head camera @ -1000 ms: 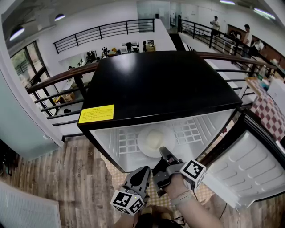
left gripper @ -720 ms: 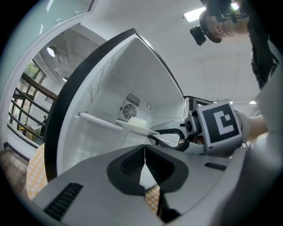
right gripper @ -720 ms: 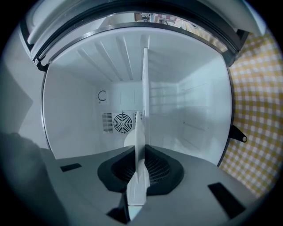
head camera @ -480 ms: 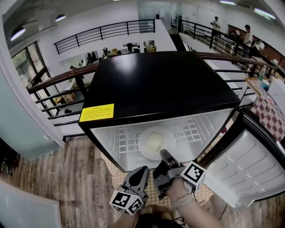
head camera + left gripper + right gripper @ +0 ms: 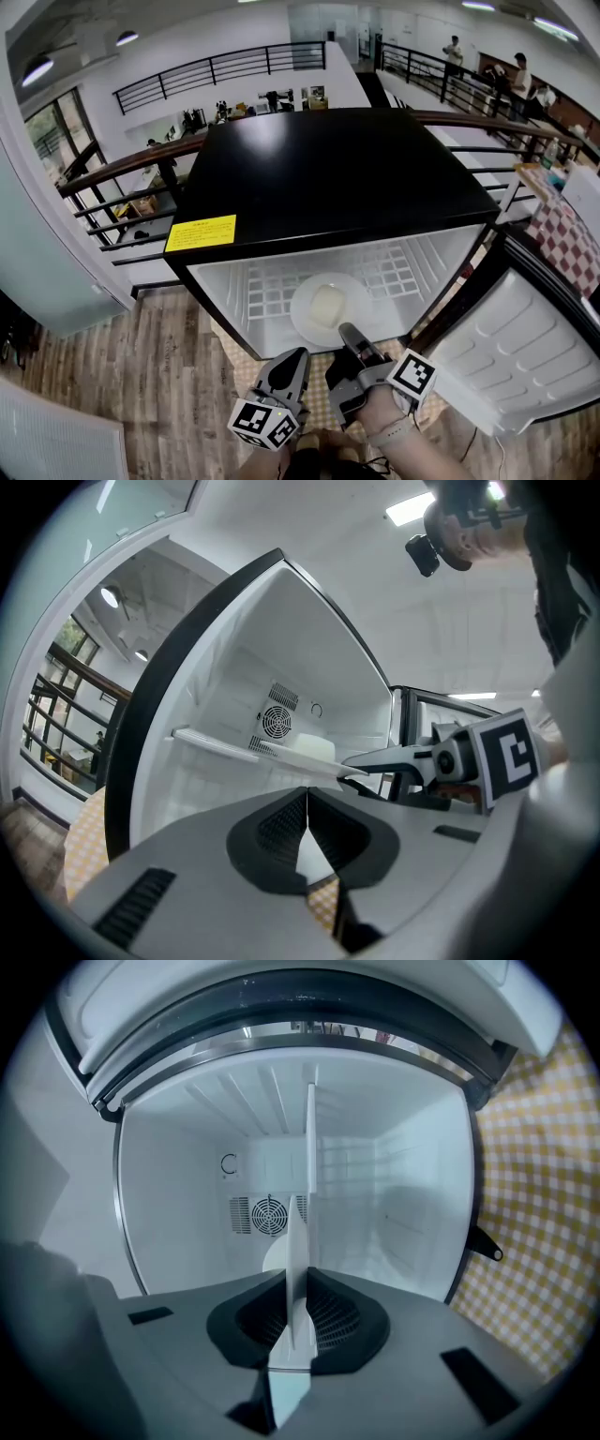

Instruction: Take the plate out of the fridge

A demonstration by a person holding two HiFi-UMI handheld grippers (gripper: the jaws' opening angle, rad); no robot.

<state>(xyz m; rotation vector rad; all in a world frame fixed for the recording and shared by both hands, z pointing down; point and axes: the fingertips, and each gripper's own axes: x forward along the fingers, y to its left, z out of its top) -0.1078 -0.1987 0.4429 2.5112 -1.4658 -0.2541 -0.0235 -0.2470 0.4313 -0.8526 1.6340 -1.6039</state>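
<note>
Head view: The black-topped fridge (image 5: 337, 178) stood with its door (image 5: 525, 347) swung open to the right. A yellow label (image 5: 201, 233) was fixed at the front left corner of its top. Inside the white compartment, the plate (image 5: 305, 326) lay over the wire shelf (image 5: 403, 272), toward the front opening, with a pale block (image 5: 325, 305) on it. The right gripper (image 5: 349, 331) was clamped on the plate's near rim. The left gripper (image 5: 292, 361) was held just beside it, lower and to the left, clear of the plate. A yellow checked mat (image 5: 246, 370) lay under the fridge on the wooden floor (image 5: 141, 375).

Left gripper view: The left gripper (image 5: 306, 803) had its jaws pressed together with nothing between them. Beyond them the plate (image 5: 253, 757) appeared edge-on, in line with the shelf, the pale block (image 5: 309, 748) on top. The right gripper (image 5: 361, 761) gripped the plate's rim from the right. A round fan grille (image 5: 276, 722) was set in the rear wall.

Right gripper view: The right gripper (image 5: 298, 1321) was clenched on the plate (image 5: 302, 1269), the rim seated between the jaw pads and seen edge-on. The fan grille (image 5: 268, 1214) showed behind it. The checked mat (image 5: 544, 1194) was visible at the right. Whether the plate rested on the shelf or was lifted clear of it could not be determined.
</note>
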